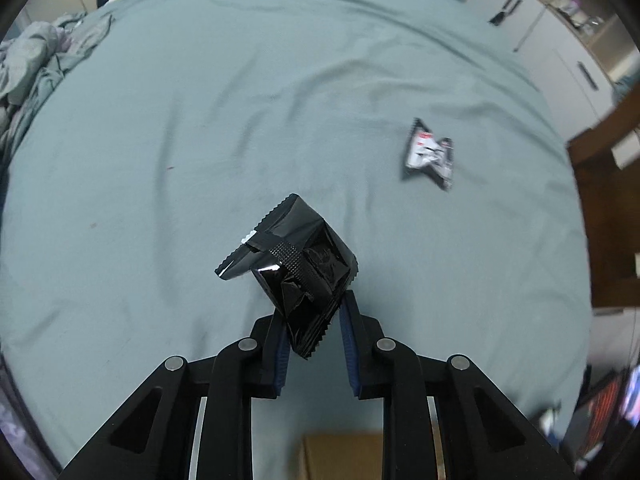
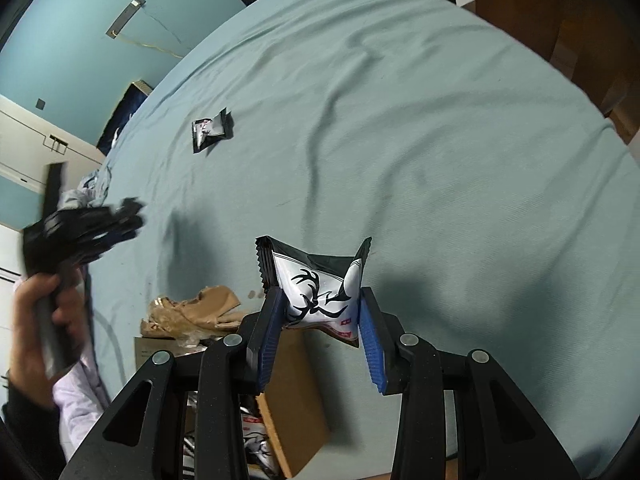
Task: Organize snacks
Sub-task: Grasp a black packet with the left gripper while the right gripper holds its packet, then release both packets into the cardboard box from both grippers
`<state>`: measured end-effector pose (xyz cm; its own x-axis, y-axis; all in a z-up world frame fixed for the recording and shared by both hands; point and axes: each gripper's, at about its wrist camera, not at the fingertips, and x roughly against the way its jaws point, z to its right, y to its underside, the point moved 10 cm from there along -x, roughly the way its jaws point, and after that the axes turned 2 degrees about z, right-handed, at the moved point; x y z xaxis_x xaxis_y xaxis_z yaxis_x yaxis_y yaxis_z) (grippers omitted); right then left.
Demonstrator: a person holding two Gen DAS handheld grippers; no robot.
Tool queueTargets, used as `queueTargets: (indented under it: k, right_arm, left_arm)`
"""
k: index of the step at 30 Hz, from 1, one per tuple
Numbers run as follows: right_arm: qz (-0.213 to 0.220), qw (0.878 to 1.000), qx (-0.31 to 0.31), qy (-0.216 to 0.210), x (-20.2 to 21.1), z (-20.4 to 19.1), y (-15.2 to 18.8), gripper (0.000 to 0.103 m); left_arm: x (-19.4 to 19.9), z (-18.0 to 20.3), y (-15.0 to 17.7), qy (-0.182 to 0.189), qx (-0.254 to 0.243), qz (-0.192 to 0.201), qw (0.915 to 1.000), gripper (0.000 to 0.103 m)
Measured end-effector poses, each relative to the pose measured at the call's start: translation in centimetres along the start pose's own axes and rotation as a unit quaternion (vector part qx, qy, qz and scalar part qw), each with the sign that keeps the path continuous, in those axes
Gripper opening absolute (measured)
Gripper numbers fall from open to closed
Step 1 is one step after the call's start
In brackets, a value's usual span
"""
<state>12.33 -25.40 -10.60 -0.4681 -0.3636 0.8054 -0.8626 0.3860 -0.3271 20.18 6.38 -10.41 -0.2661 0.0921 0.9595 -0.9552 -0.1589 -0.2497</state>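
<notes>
1. Closest to us in the left wrist view, the left gripper (image 1: 311, 322) has its blue pads pinching the lower end of a black snack packet (image 1: 294, 268). The packet sticks up at a tilt above the teal bedsheet (image 1: 160, 140), back seam facing us.
2. In the right wrist view, the right gripper (image 2: 322, 322) is clamped on a silver-and-black antler-print packet (image 2: 318, 292), pads squeezing both sides, so it bows in the middle.
3. Right under that packet, at the bottom of the frame, there's an open cardboard box (image 2: 294, 408) with more of the same packets inside.
4. Just left of the box top sits a crumpled tan bag (image 2: 196, 312).
5. At the left edge we see a hand (image 2: 38, 320) gripping the other gripper's handle, pretty blurry.
6. Farther out, one loose packet (image 1: 430, 154) lies flat on the sheet, centre right in the left view.
7. Rumpled bedding (image 1: 36, 56) is piled in the upper left corner.
</notes>
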Motion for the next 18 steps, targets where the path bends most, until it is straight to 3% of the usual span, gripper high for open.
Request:
queueTargets:
  k: [7,13,18]
  right_arm:
    - [0.025,1.0,-0.006,0.004,0.6,0.4,-0.2,0.036]
    - [0.021,1.0,-0.005,-0.006,1.7,0.5,1.3,0.036]
    - [0.017,0.999,0.03,-0.035,3.1,-1.4,2.8,0.036]
  left_arm:
    - [7.8,1.6,5.4,0.015,-0.084,0.042,0.9955,0.022]
    - [9.7,4.3,10.9,0.044,-0.139,0.05,0.9881,0.022]
    - [10.2,6.1,15.5,0.052,-0.203,0.073,0.9751,0.024]
